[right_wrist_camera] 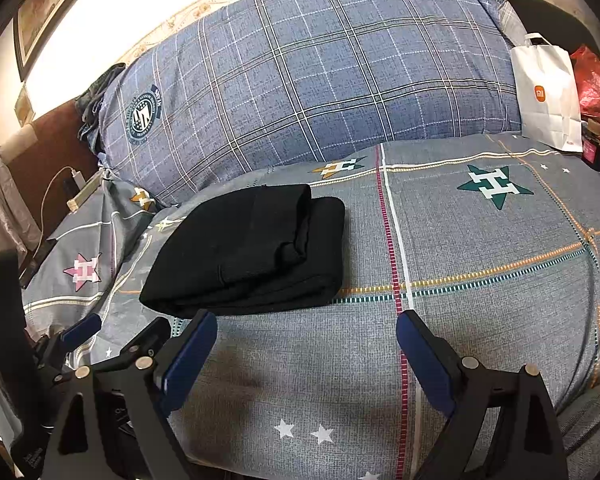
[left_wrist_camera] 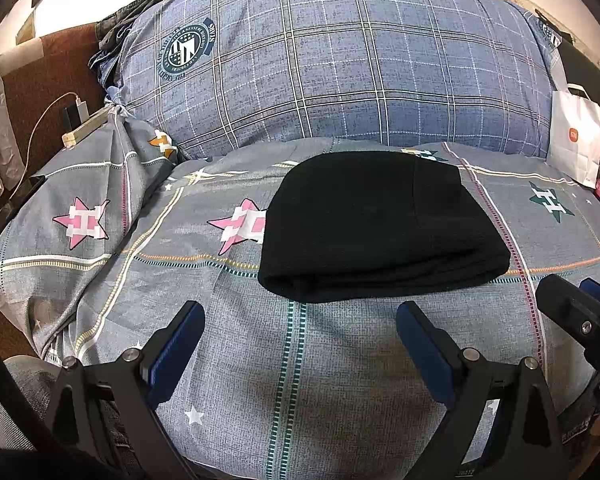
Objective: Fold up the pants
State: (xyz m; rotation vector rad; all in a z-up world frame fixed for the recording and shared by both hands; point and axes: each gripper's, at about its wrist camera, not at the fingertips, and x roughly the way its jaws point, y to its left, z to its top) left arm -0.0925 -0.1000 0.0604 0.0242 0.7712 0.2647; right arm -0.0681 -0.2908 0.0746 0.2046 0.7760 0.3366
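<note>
Black pants folded on the bed, both grippers empty at its near edge.

Nearest, the left gripper [left_wrist_camera: 300, 344] and the right gripper [right_wrist_camera: 306, 354] hover over the grey star-print bedspread [left_wrist_camera: 340, 380] by the bed's near edge, each with its blue-padded fingers [left_wrist_camera: 180, 344] spread wide and nothing between them. Just beyond them lie the black pants [left_wrist_camera: 376, 224], folded into a compact stack of layers, roughly midway across the bed and left of the right gripper's line. Behind the pants a blue plaid quilt [left_wrist_camera: 340, 64] is heaped along the far edge. A white paper bag [right_wrist_camera: 548, 96] stands at the far right corner.
</note>
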